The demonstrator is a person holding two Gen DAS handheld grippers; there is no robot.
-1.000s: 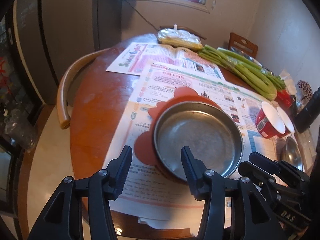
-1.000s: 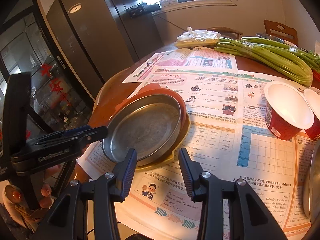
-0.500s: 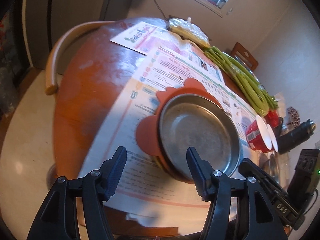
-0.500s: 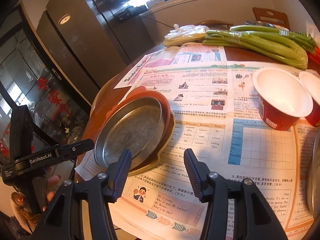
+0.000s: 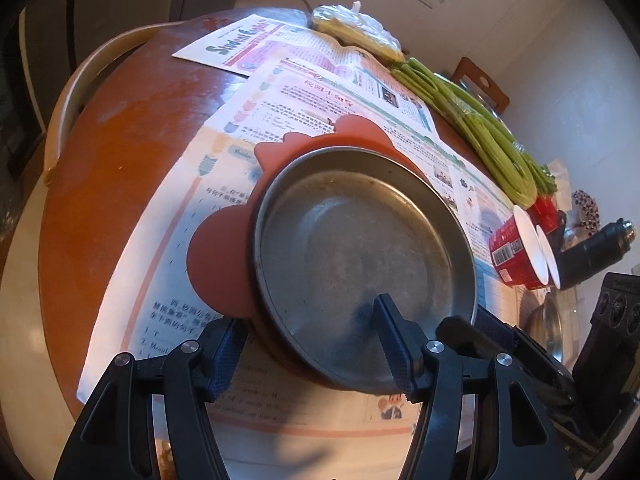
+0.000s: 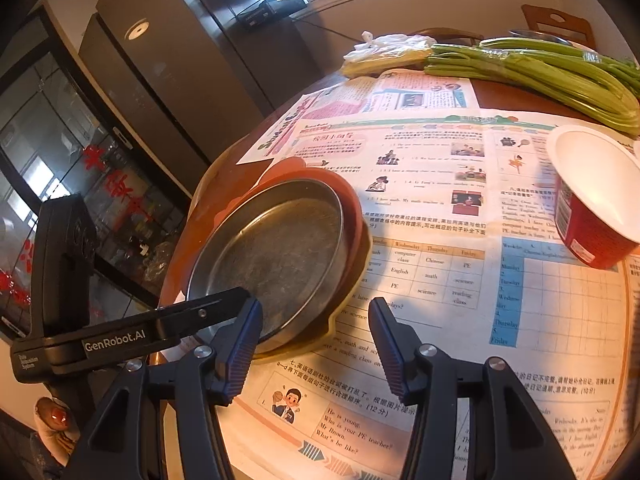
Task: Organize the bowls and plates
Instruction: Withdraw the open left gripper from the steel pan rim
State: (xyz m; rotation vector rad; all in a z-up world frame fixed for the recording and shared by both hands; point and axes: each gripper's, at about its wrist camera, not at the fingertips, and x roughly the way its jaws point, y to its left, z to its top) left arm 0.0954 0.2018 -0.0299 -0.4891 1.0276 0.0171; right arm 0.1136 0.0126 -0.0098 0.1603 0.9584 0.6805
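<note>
A round metal plate [image 5: 360, 248] sits on a red-orange flower-shaped plate or mat [image 5: 218, 264] on newspapers; both also show in the right wrist view, the metal plate [image 6: 276, 256] and the red-orange one [image 6: 352, 208]. My left gripper [image 5: 308, 356] is open and straddles the near rim of the stack: its right finger is over the metal plate's inside, its left finger outside the rim. My right gripper [image 6: 314, 344] is open and empty, hovering over the newspaper just right of the plates. Two red paper bowls [image 5: 516, 252] stand to the right; one shows in the right wrist view [image 6: 592, 200].
Newspapers [image 6: 432, 184] cover the round wooden table [image 5: 104, 168]. Green celery stalks [image 6: 532, 72] and a plastic bag of food [image 5: 356, 28] lie at the back. Another metal dish [image 5: 544, 328] is at the right edge. A curved chair back [image 5: 68, 104] stands left.
My left gripper has moved forward and down until its fingers straddle the near rim of the metal plate. My right gripper has shifted slightly, staying open.
</note>
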